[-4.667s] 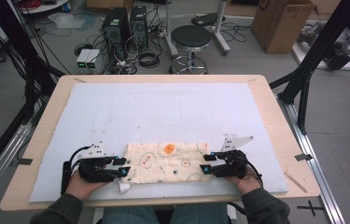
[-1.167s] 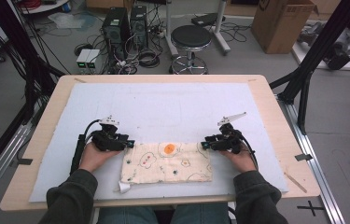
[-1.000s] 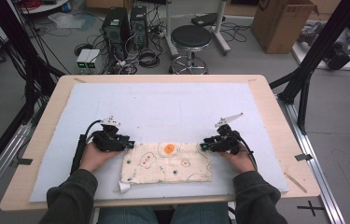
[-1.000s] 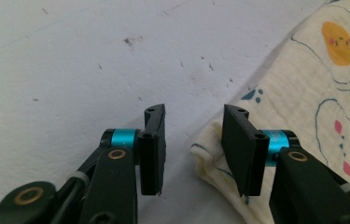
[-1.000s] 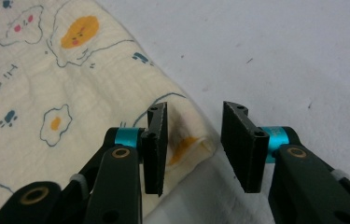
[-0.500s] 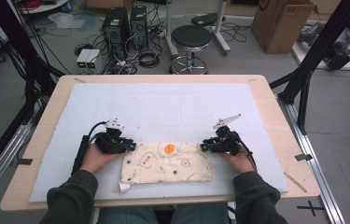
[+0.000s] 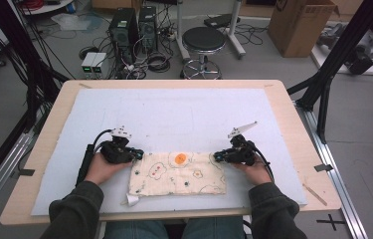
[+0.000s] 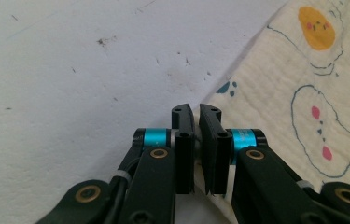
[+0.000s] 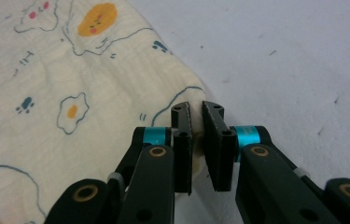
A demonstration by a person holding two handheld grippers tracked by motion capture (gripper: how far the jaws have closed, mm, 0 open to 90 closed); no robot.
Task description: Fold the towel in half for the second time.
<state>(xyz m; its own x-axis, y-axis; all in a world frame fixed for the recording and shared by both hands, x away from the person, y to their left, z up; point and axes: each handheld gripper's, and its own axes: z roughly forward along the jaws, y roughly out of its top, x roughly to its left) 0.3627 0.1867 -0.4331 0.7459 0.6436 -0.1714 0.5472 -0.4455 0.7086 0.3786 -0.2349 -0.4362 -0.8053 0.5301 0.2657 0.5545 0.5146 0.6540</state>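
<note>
Folded cream cotton cloth printed with fried eggs and paw marks [image 7: 178, 173] lies flat on the pale blue-white foam mat [image 7: 184, 109] covering the wooden tabletop [image 7: 293, 124], close to the near edge, roughly centred between left and right.

My left gripper [image 7: 137, 155] sits at the cloth's far left corner. Its jaws have just been closing, and the left gripper view has the cloth edge [image 8: 275, 93] pinched between the black pads [image 8: 183, 140], so clenched on the fabric.

My right gripper [image 7: 217, 157] sits at the cloth's far right corner. Jaws have just been closing here too; the right gripper view shows the corner of the cloth [image 9: 70, 93] caught between the pads [image 9: 217, 140], grasping it.

Both grippers rest low on the mat and point inward toward each other, well apart, with the cloth between them. A small white tag [image 7: 132, 199] sticks out at the cloth's near left corner.
</note>
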